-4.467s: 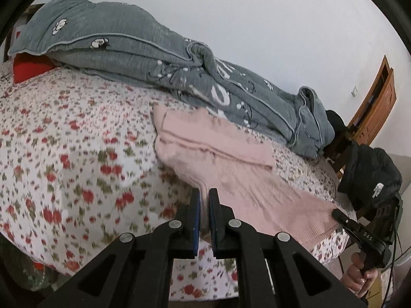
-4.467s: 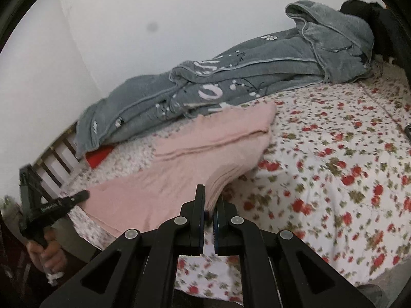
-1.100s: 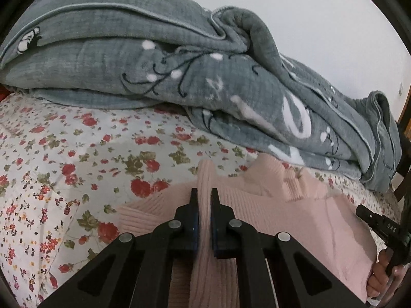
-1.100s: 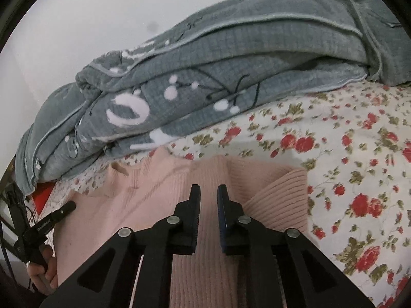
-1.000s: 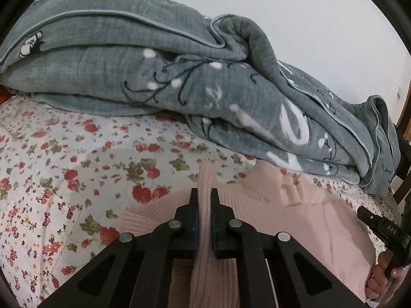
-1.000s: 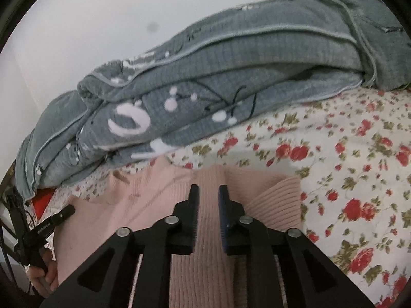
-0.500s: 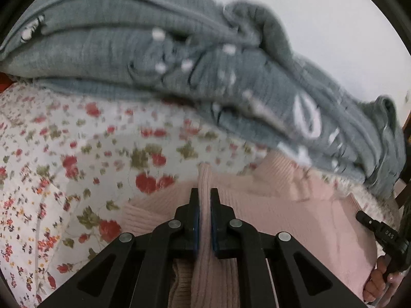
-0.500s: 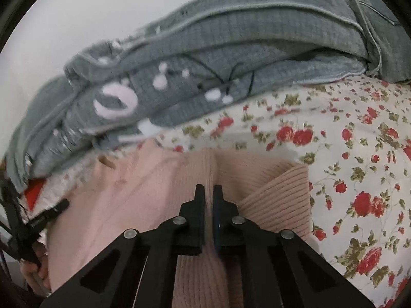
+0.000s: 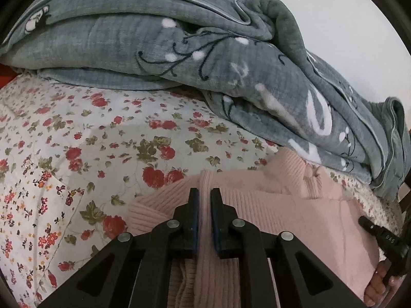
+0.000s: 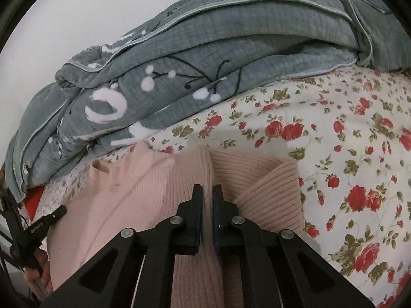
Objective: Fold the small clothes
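Observation:
A pink ribbed sweater (image 9: pixel 303 218) lies folded on the floral bedsheet (image 9: pixel 77 133), its collar towards the grey blanket. My left gripper (image 9: pixel 204 195) is shut on a raised ridge of the sweater at its left corner. My right gripper (image 10: pixel 207 191) is shut on a similar ridge of the sweater (image 10: pixel 133 195) at its right corner, next to a folded ribbed sleeve (image 10: pixel 272 192). Each gripper's handle and hand show in the other's view.
A bunched grey blanket (image 9: pixel 179 51) with white and black patterns lies along the wall just beyond the sweater; it also shows in the right wrist view (image 10: pixel 231 51). The floral sheet (image 10: pixel 346 141) stretches to the right. A red item (image 10: pixel 33 200) peeks out under the blanket.
Both grippers carried the sweater's near edge forward over itself towards the blanket. The right gripper's jaws, slightly apart a second ago, have closed on the knit. The left gripper stayed shut on it.

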### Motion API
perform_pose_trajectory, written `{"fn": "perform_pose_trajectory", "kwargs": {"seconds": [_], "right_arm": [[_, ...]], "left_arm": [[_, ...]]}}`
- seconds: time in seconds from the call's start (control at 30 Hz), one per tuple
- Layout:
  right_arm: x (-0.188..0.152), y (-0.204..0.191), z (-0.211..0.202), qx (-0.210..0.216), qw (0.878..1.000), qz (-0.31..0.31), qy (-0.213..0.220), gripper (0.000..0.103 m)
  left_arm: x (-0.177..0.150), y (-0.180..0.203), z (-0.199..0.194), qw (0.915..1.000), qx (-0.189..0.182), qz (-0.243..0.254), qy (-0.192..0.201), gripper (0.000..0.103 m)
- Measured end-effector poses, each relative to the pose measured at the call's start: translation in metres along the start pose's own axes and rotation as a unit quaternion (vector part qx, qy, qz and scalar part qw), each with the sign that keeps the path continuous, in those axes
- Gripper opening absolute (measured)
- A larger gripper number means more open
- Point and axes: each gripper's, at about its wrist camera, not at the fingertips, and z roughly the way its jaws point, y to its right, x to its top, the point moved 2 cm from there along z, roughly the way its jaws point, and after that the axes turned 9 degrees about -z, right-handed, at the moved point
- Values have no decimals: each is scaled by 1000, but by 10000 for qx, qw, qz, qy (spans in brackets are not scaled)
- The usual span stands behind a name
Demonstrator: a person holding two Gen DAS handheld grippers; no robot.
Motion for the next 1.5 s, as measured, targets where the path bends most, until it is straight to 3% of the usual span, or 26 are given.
{"fn": "perform_pose_trajectory", "kwargs": {"seconds": [0.2,0.37,0.7,0.77,0.8,0.83,0.9,0.97,1.07,1.3,1.4,1.5], "right_arm": [[0,-2,-1,53,10000,-59,17,17],[-1,-2,-7,228,9997,-47,117,30],[1,-3,-33,387,9968,-10,703,32],[6,-9,-43,313,9958,-224,828,32],[9,-11,-48,318,9957,-285,825,32],[13,-14,-55,291,9958,-347,798,32],[17,-15,-70,209,9952,-403,870,33],[18,-14,-86,5,9937,-522,988,54],[8,-8,-105,-82,9920,-764,999,66],[-39,9,-97,9,9958,-857,325,68],[-51,12,-96,329,9968,-720,138,68],[-56,10,-97,556,9957,-734,99,68]], "left_arm": [[-2,2,3,9999,107,118,-33,12],[-3,6,2,9995,219,239,-3,13],[-8,20,0,9963,549,638,154,16],[-9,22,-1,9954,601,719,187,18],[-9,22,-1,9953,595,737,205,27],[-9,22,-2,9953,585,736,223,47],[-8,23,-7,9952,534,755,326,62],[-8,25,-12,9942,551,815,431,63],[-7,27,-12,9938,550,876,410,63],[2,34,-32,9922,441,1040,521,63],[-5,37,-56,9894,547,1210,584,64],[-24,21,-87,9919,481,1073,471,69]]}}
